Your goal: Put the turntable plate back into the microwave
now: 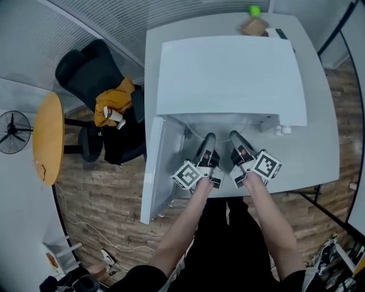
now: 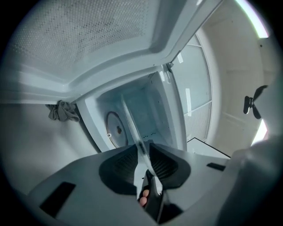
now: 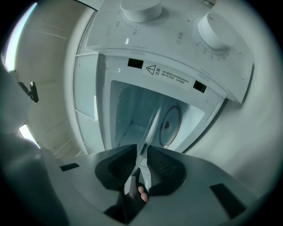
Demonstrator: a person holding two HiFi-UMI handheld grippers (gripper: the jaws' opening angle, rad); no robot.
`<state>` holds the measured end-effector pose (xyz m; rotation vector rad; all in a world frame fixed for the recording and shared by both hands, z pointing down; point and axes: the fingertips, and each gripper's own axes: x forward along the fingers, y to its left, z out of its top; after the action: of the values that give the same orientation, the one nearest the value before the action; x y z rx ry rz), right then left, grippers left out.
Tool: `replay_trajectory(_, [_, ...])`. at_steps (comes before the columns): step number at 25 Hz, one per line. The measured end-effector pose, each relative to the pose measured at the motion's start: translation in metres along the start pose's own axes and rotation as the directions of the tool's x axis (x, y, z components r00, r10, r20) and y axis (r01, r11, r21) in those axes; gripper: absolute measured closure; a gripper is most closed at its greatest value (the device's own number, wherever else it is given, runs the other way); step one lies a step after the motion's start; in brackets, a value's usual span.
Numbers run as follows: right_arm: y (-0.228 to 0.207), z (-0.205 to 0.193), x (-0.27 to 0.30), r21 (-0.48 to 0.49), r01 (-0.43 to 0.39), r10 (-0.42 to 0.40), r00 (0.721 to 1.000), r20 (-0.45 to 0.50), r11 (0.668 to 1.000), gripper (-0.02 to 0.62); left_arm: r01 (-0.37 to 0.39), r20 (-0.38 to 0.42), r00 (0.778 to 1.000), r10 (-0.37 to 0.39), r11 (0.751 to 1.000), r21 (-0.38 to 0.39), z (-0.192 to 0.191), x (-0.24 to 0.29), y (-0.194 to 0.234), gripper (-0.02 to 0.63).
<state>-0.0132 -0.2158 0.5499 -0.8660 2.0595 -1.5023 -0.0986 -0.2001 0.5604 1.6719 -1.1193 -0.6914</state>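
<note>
At the open front of the microwave (image 1: 228, 74), in the middle of the head view, the plate (image 1: 221, 121) is held flat, part way in. The left gripper (image 2: 142, 155) and the right gripper (image 3: 142, 154) each pinch its near rim between their jaws. Glass is slippery, so I think a loose grip could let it tip and drop. It might also bump the microwave's side, or miss the round spot (image 3: 170, 123) on the floor inside and wobble.

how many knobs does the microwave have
2, both on the microwave's control panel in the right gripper view: one knob at top centre, the other at upper right. No more show.
</note>
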Motion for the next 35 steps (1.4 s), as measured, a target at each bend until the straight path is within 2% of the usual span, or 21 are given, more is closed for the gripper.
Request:
replay_trajectory(3, [-0.011, 0.006, 0.011, -0.009, 0.027, -0.027, 1.000, 0.007, 1.000, 0.512, -0.008, -0.005, 1.000, 0.008, 1.000, 0.008, 0.006, 0.012, 0.010, 0.528])
replay_trajectory(12, [-0.029, 0.021, 0.038, -0.009, 0.029, -0.028, 0.999, 0.037, 1.000, 0.512, -0.017, 0.002, 1.000, 0.017, 1.000, -0.008, 0.017, 0.040, 0.030, 0.526])
replay_trajectory(15, [-0.032, 0.025, 0.041, -0.002, 0.030, -0.030, 0.998, 0.051, 1.000, 0.512, 0.005, 0.002, 1.000, -0.005, 1.000, 0.023, 0.020, 0.048, 0.028, 0.525])
replay_trajectory(19, [-0.036, 0.029, 0.047, -0.016, 0.039, -0.038, 0.997, 0.067, 0.999, 0.512, -0.022, 0.006, 1.000, 0.022, 0.999, -0.042, 0.018, 0.054, 0.039, 0.525])
replay_trajectory(21, [-0.040, 0.028, 0.049, -0.004, 0.047, -0.046, 0.996, 0.078, 0.999, 0.511, -0.036, -0.002, 0.999, 0.035, 0.999, -0.034, 0.019, 0.056, 0.043, 0.525])
replay_trajectory(25, [-0.050, 0.028, 0.052, -0.001, 0.084, -0.083, 0.993, 0.087, 0.996, 0.509, -0.014, -0.025, 1.000, 0.015, 1.000, 0.023, 0.024, 0.064, 0.043, 0.522])
replay_trajectory(30, [-0.059, 0.033, 0.054, 0.009, 0.107, -0.108, 0.989, 0.100, 0.994, 0.506, -0.023, -0.033, 0.999, 0.023, 1.000, -0.005, 0.023, 0.073, 0.050, 0.522])
replay_trajectory(35, [-0.069, 0.033, 0.057, -0.004, 0.126, -0.125, 0.988, 0.094, 0.992, 0.506, -0.037, -0.038, 0.999, 0.037, 0.999, -0.001, 0.024, 0.077, 0.059, 0.523])
